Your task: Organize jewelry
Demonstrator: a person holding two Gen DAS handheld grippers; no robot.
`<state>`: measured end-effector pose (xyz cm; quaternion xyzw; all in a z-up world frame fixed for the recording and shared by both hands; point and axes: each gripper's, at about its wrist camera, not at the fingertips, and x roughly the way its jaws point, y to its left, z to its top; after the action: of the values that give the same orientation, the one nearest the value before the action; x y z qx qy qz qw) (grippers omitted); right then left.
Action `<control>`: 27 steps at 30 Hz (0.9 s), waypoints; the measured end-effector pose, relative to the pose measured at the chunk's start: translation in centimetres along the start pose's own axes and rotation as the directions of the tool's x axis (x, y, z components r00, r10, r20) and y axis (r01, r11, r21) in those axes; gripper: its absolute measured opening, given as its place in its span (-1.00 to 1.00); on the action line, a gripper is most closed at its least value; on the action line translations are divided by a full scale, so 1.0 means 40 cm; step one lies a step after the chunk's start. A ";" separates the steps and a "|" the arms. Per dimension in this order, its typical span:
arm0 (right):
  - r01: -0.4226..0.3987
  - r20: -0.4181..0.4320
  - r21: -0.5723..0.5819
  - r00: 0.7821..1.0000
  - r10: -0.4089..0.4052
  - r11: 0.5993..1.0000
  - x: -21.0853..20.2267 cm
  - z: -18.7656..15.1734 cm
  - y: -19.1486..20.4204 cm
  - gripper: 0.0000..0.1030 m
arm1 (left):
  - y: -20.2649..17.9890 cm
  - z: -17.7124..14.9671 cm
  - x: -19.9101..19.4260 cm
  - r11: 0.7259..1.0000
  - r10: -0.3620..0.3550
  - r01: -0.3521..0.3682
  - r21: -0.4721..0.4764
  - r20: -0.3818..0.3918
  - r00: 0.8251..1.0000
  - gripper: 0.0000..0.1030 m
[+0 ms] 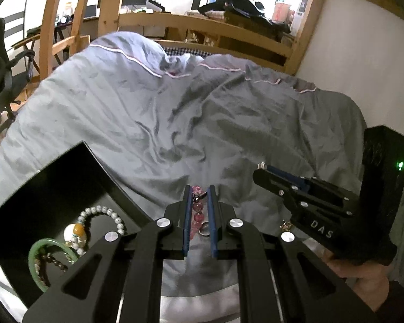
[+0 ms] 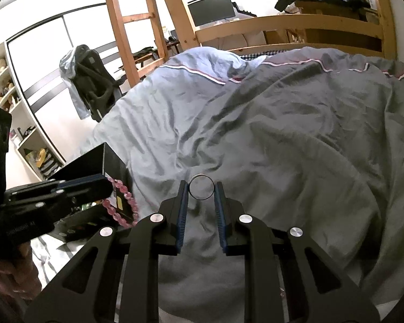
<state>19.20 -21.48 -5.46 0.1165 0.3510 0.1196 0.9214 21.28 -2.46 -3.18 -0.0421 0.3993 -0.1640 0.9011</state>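
Carrying step: my left gripper is clamped on the pink bracelet, my right gripper nips the ring; next, I lower both into the black box at eight o'clock.

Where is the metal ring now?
In the right wrist view the ring sits centre frame, pinched at the tips of the right claw, above the grey duvet.

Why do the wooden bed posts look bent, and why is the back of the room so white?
Left wrist view: fisheye lens bows the wooden frame; windows behind blow out to white. Right wrist view: same bending and glare; the ring in the tongs stays sharp, the grey duvet evenly lit.
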 end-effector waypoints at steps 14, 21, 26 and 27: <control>-0.046 0.030 -0.091 0.998 0.049 0.995 -0.040 0.020 0.101 -0.61 | 0.035 0.029 -0.123 0.999 0.044 -0.043 -0.009 0.064 0.997 -0.80; -0.090 0.001 -0.132 0.996 0.091 0.987 -0.018 0.008 0.178 -0.61 | 0.074 0.038 -0.186 0.996 0.090 -0.088 -0.017 0.099 0.991 -0.80; -0.110 -0.002 -0.164 0.994 0.112 0.980 -0.012 0.002 0.222 -0.61 | 0.110 0.034 -0.229 0.993 0.117 -0.116 -0.020 0.114 0.987 -0.80; -0.112 -0.002 -0.172 0.994 0.114 0.979 -0.012 0.002 0.231 -0.61 | 0.119 0.031 -0.236 0.993 0.119 -0.118 -0.018 0.116 0.986 -0.80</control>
<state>17.63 -12.93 -2.37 0.0569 0.3284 0.2010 0.9212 17.51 5.08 3.35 -0.0327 0.3487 -0.1053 0.9307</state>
